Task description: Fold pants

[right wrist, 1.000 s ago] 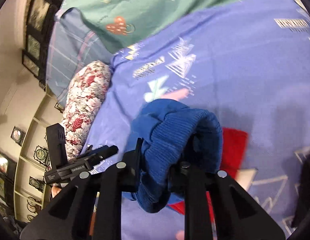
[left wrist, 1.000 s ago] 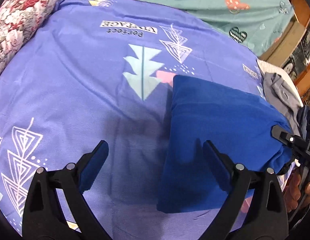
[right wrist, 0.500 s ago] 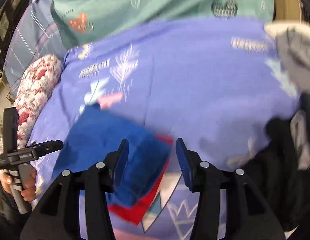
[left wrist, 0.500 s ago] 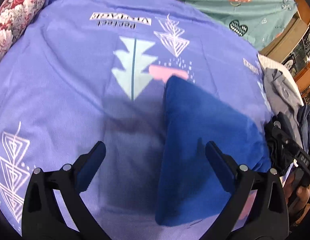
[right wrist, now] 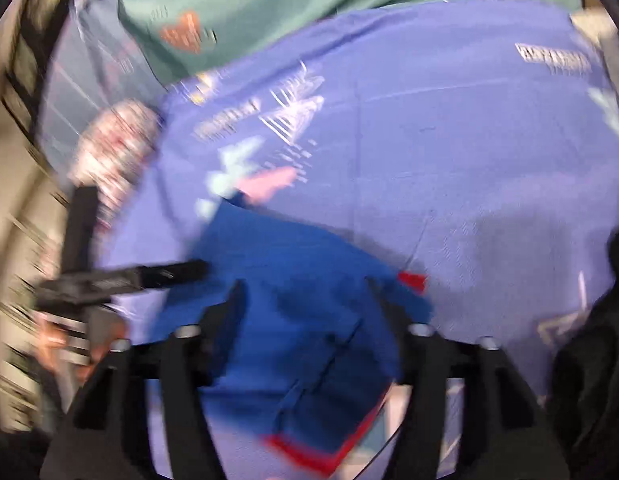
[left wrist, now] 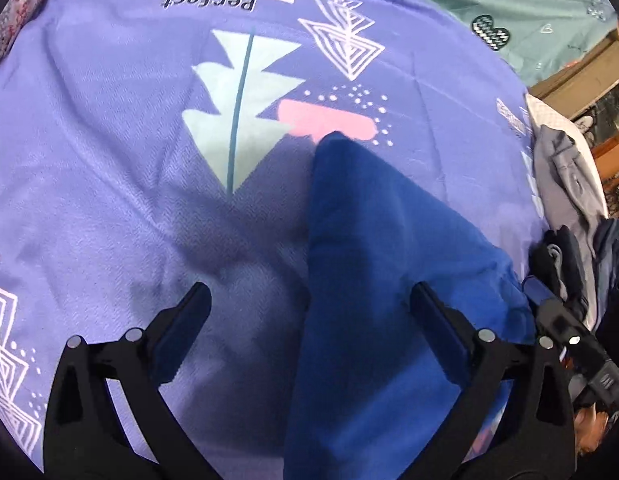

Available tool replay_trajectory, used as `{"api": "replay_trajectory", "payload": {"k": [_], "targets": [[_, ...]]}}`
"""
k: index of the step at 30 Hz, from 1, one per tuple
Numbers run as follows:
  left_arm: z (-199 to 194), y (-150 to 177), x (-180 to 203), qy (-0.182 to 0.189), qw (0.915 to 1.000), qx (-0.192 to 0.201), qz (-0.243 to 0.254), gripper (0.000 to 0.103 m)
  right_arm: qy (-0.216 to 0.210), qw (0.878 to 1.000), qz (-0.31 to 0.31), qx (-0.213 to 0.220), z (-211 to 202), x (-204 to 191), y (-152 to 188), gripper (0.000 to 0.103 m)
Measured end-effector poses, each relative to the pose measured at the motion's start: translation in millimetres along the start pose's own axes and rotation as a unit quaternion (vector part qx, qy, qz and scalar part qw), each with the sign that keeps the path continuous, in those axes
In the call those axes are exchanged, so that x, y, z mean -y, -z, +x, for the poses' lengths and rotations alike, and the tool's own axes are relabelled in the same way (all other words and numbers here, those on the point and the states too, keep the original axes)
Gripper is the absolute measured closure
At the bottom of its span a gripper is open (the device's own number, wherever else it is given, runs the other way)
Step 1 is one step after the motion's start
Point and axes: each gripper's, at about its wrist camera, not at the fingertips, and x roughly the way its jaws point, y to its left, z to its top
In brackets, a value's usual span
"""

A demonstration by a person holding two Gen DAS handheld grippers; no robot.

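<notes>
Folded blue pants (left wrist: 389, 280) lie on a purple bedsheet (left wrist: 109, 160) beneath left gripper (left wrist: 309, 324) and right gripper (right wrist: 305, 304), both spread wide, empty.

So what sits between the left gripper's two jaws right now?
In the left wrist view, the left gripper is open over bare purple bedsheet and the blue pants' left edge.

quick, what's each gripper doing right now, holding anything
left gripper: open, holding nothing, over the blue pants
right gripper: open, holding nothing
</notes>
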Motion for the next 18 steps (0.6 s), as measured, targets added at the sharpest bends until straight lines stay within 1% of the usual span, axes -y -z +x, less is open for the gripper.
{"api": "replay_trajectory", "payload": {"k": [1,2,3,6,8,9,10,13,14,15,16,17,18], "targets": [[-5.1,2.3,1.0,0.006,1.0000,0.001,0.004,0.002,-0.022,1.000,0.018,0.008,-13.5,7.4,2.1,0.014],[-10.9,6.3,1.9,0.015,0.9998,0.001,0.014,0.002,-0.037,0.999,0.030,0.008,-20.8,13.3,5.4,0.011],[-14.5,10.3,2.4,0.019,0.9996,0.000,0.023,0.002,-0.047,0.998,0.038,0.003,-24.7,15.5,9.6,0.010],[-12.8,16.8,-0.2,0.033,0.9988,-0.005,0.035,0.002,-0.061,0.995,0.078,-0.028,-26.0,33.2,22.9,0.010],[-6.5,19.8,-5.4,0.023,0.9991,-0.021,0.029,0.002,-0.062,0.991,0.103,-0.056,-23.3,46.6,33.8,0.010],[-4.9,21.3,-9.2,0.028,0.9991,-0.025,0.021,0.002,-0.063,0.989,0.114,-0.064,-18.8,51.7,38.7,0.010],[-5.2,24.0,-14.1,0.041,0.9987,-0.027,0.013,0.002,-0.068,0.988,0.119,-0.070,-15.1,52.7,42.4,0.010],[0.1,23.5,-22.0,0.081,0.9960,-0.037,-0.010,0.002,-0.107,0.982,0.130,-0.083,-4.8,53.0,50.3,0.010],[6.3,23.6,-24.9,0.098,0.9937,-0.051,-0.017,0.002,-0.115,0.980,0.134,-0.086,-0.5,53.5,51.4,0.010],[13.1,24.1,-26.8,0.105,0.9920,-0.066,-0.024,0.002,-0.118,0.979,0.140,-0.089,4.6,53.8,52.0,0.010],[18.3,25.5,-27.6,0.112,0.9904,-0.076,-0.029,0.002,-0.111,0.979,0.144,-0.092,11.3,53.3,52.2,0.010],[17.8,26.5,-25.3,0.110,0.9914,-0.068,-0.020,0.002,-0.107,0.981,0.137,-0.089,11.1,51.0,52.2,0.010],[19.0,27.6,-20.4,0.109,0.9915,-0.071,-0.004,0.002,-0.106,0.981,0.133,-0.092,14.8,47.5,51.6,0.010]]}}
